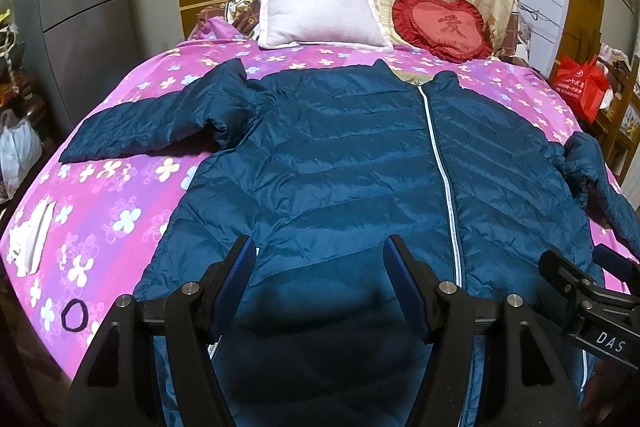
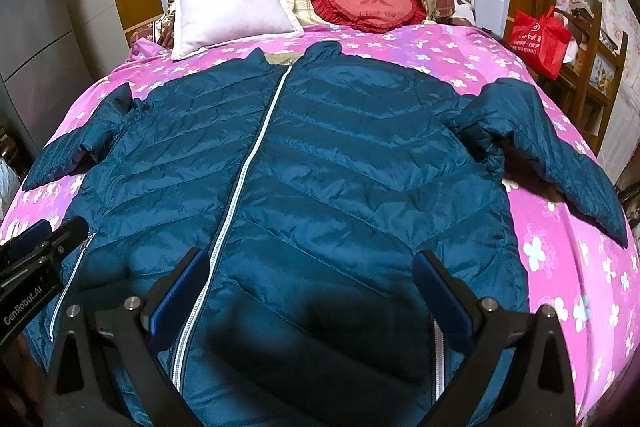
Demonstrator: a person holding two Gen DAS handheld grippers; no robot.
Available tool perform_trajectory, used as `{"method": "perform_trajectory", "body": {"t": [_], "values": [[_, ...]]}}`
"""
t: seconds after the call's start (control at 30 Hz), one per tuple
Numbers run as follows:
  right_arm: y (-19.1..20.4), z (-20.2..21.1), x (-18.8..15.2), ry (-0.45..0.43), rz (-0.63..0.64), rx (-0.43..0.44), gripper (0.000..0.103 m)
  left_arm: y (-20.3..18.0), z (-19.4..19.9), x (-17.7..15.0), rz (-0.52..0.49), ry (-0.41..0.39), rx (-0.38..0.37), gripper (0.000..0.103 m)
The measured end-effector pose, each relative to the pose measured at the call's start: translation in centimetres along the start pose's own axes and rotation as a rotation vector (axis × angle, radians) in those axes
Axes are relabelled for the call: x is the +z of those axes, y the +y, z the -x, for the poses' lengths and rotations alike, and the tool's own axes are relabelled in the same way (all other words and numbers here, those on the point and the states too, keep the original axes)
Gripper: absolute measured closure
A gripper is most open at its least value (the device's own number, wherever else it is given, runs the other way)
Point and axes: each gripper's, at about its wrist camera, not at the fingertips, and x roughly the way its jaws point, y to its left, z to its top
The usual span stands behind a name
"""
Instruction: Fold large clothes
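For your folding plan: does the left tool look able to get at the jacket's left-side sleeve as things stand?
Probably yes. The left tool hangs open over the jacket hem, and the sleeve lies flat on the bedspread with nothing covering it.

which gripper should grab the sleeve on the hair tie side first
Left. The left gripper is open over the jacket half nearest that sleeve; the right gripper hovers past the zipper.

left wrist: low, near hem, facing pillows | right wrist: same | shared: jacket [image 1: 340, 155] [image 2: 320, 163]
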Motion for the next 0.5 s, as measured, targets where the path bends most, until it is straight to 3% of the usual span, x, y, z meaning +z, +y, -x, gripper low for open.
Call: {"method": "perform_trajectory", "body": {"t": [0.5], "values": [[0.0,-1.2,1.5,0.010,-0.007,0.011,0.000,0.5,-1.4,0.9,0.004,0.009,0.012,0.057]]}}
